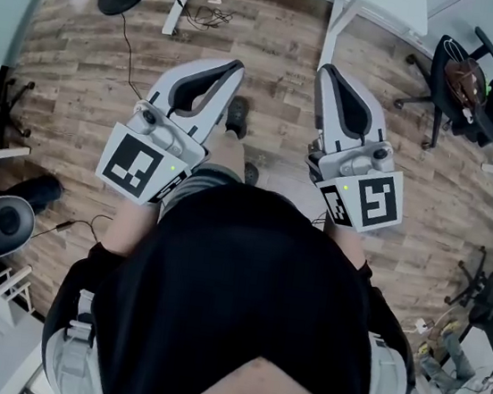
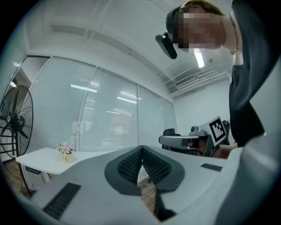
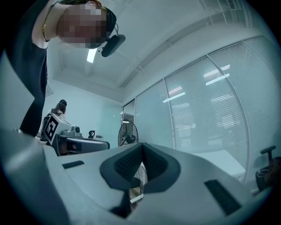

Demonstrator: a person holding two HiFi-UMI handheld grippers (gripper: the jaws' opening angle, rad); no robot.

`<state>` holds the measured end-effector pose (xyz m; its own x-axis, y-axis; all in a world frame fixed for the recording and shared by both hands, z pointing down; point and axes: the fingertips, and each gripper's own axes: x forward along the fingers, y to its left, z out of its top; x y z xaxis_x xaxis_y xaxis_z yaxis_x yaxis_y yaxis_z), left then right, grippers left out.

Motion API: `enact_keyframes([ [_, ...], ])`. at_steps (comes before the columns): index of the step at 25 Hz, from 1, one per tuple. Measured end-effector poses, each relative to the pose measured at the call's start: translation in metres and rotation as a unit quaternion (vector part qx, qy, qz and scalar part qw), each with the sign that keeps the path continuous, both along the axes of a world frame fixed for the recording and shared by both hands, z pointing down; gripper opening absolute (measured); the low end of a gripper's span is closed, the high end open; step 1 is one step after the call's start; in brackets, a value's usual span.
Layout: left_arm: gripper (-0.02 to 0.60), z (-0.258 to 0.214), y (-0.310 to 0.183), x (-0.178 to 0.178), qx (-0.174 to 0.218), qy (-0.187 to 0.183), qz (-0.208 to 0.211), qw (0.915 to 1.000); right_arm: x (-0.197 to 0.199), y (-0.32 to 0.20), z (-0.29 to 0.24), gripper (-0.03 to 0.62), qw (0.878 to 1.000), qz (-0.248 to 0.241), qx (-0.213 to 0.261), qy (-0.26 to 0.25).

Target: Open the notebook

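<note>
Left tool (image 1: pixel 235 66) and right tool (image 1: pixel 328 71) are both shut, pads (image 2: pixel 130 166) pressed together with nothing between them. They are held side by side in front of the person, above the wood floor (image 1: pixel 276 42). Beyond the left tool, to its left, stands a white table (image 2: pixel 39 160) with a flower pot (image 2: pixel 66 152). No view shows the notebook.

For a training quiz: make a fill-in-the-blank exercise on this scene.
1. The left gripper and the right gripper both have their jaws ____, with nothing between them.
2. The floor under the person is laid in ____ planks.
3. The small pot on the white desk holds pink ____.
Missing words: shut; wooden; flowers.
</note>
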<state>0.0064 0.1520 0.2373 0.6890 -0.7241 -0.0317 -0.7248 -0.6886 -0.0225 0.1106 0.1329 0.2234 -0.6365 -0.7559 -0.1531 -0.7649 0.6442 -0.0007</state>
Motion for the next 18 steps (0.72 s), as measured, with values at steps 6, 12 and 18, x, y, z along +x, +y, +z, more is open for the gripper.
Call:
enact_keyframes([
  [6,0.012,-0.003,-0.025,0.005,0.008,-0.001,0.017,0.9998,0.003,-0.018,0.0,0.003,1.0,0.012,0.001,0.005],
  [12,0.012,-0.005,-0.059,0.008,0.016,-0.01,0.028,0.9994,0.005,-0.048,0.0,0.004,1.0,0.021,0.005,0.003],
  [18,0.012,-0.007,-0.094,0.006,0.025,-0.01,0.036,0.999,0.001,-0.08,0.001,0.003,1.0,0.027,0.009,0.005],
])
